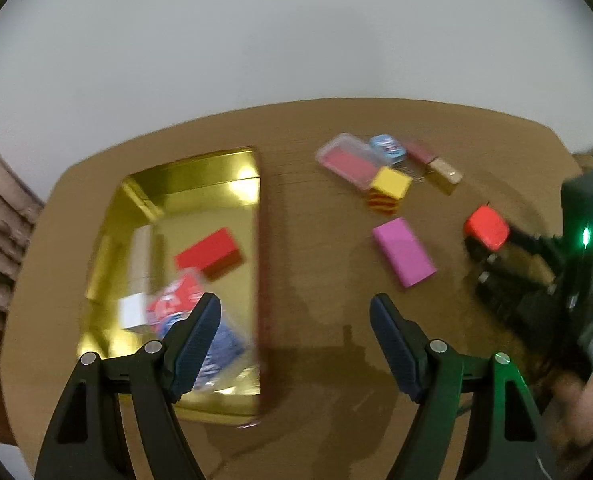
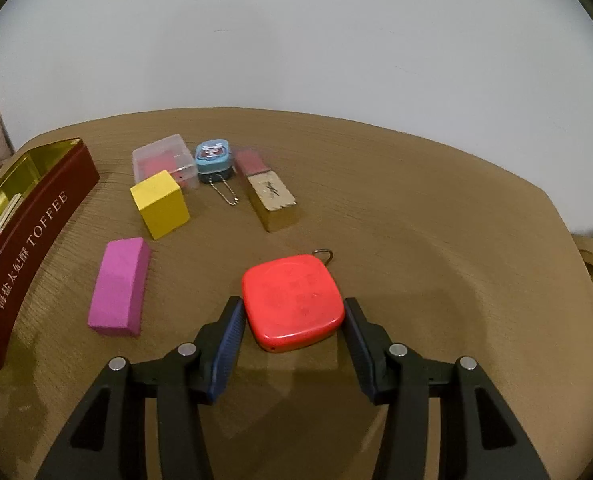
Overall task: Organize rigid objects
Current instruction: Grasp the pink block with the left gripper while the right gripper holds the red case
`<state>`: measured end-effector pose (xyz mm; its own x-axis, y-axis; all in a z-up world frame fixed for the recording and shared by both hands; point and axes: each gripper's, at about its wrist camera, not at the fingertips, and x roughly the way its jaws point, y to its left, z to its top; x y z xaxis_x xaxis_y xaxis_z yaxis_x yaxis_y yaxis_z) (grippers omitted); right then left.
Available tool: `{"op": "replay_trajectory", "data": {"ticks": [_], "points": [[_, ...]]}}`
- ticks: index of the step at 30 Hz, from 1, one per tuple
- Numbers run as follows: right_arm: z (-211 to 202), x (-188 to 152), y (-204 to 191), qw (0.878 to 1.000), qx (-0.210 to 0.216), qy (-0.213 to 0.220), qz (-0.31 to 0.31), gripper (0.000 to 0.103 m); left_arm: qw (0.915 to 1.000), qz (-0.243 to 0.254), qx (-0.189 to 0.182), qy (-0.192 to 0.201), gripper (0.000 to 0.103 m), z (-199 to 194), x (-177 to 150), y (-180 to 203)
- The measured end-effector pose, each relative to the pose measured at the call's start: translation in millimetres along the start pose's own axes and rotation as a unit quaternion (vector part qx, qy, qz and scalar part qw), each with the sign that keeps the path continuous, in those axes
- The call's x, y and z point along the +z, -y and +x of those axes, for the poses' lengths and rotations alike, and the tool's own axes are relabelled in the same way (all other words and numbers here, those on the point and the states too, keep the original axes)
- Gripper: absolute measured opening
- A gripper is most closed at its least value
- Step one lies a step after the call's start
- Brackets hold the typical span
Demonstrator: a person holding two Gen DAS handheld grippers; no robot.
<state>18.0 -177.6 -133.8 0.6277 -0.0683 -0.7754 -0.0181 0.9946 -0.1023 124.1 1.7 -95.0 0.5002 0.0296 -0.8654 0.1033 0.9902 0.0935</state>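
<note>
Sitting far left, the gold-lined maroon toffee tin [image 2: 36,216] holds sorted pieces; the left gripper [image 1: 296,344] hangs wide open, empty. Right of a magenta rectangular block [image 2: 118,286], the right gripper [image 2: 294,330] clamps a red rounded-square plastic case [image 2: 294,300] at mid-counter [image 2: 436,280], probably light, stiff, slick. Opposite flat edges suit gripping; its ring points far.

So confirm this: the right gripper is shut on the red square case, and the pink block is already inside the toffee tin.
Wrong on the pink block: the right wrist view shows it lying on the table, beside the toffee tin. The right gripper is indeed shut on the red square case.
</note>
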Motion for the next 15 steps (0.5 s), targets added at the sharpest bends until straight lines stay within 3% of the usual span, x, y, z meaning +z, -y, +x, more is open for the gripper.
{"op": "replay_trajectory", "data": {"ticks": [4, 9, 15], "points": [[-5, -7, 3, 1.000, 0.003, 0.001, -0.004, 0.051, 0.9992, -0.027, -0.017, -0.025, 0.074, 21, 16, 19], [2, -1, 8, 1.000, 0.007, 0.000, -0.001, 0.051, 0.9977, -0.049, -0.010, -0.047, 0.074, 49, 31, 33], [10, 19, 15, 1.000, 0.009, -0.001, 0.000, 0.051, 0.9955, -0.064, -0.021, -0.067, 0.071, 73, 42, 45]]}}
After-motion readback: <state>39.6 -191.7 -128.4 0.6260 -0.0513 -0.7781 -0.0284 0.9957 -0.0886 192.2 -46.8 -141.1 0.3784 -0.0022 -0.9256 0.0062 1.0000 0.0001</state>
